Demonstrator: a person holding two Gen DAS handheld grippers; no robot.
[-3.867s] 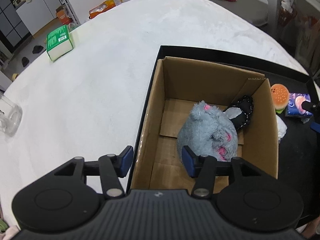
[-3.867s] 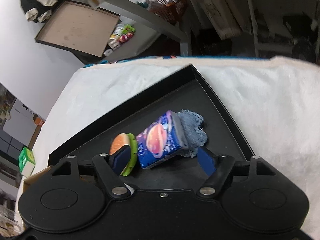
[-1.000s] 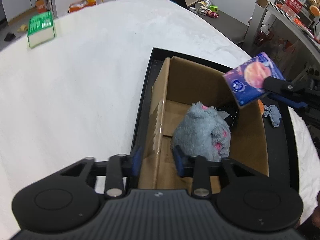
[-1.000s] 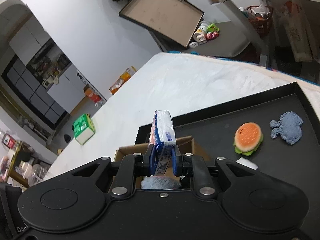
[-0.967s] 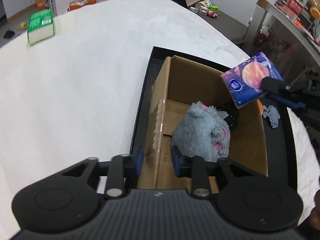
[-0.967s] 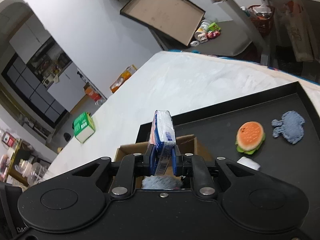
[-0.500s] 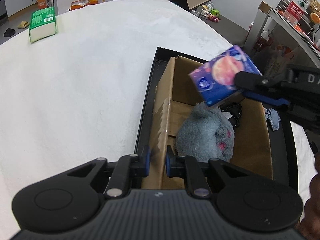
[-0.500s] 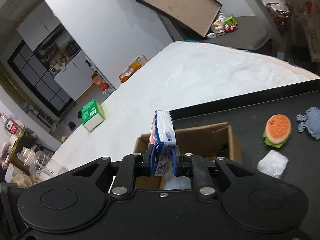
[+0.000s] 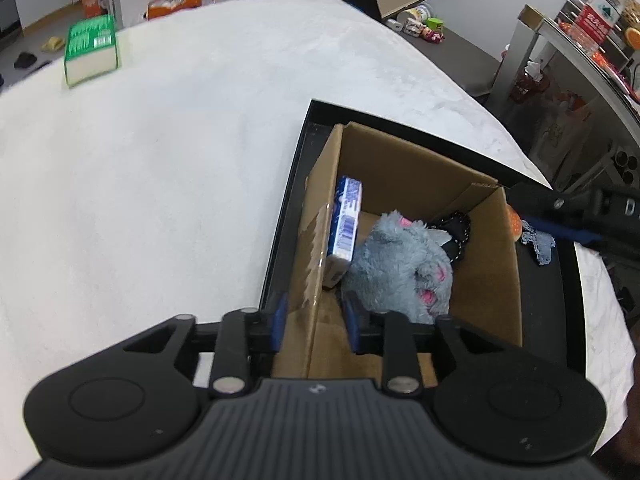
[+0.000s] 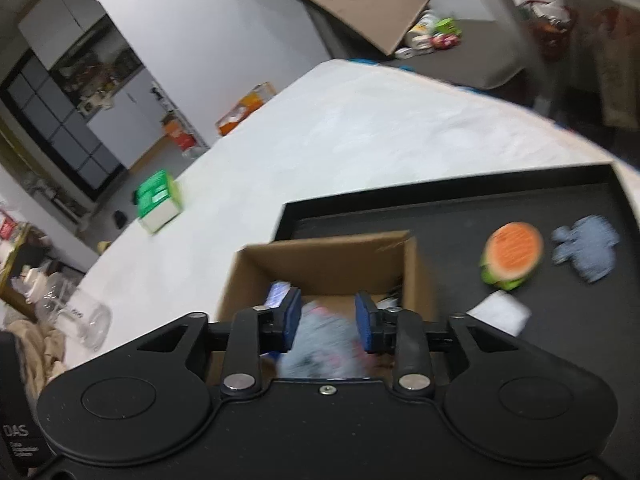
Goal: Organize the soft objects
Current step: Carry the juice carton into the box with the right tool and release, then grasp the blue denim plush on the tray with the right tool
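A cardboard box stands on a black tray. Inside lie a grey plush toy, a black beaded item and a blue tissue pack leaning on the left wall. My left gripper straddles the box's left wall with a gap at each pad. My right gripper is open and empty above the box; it shows in the left wrist view at the right. A burger toy, a blue-grey cloth and a white wad lie on the tray.
A green box sits far left on the white table. A clear jar stands near the table's left edge. Shelves with a water bottle stand at the far right.
My right gripper opened and let go of the blue tissue pack, which now leans inside the box. The right gripper drew back to the right. My left gripper's jaws widened slightly around the box wall.
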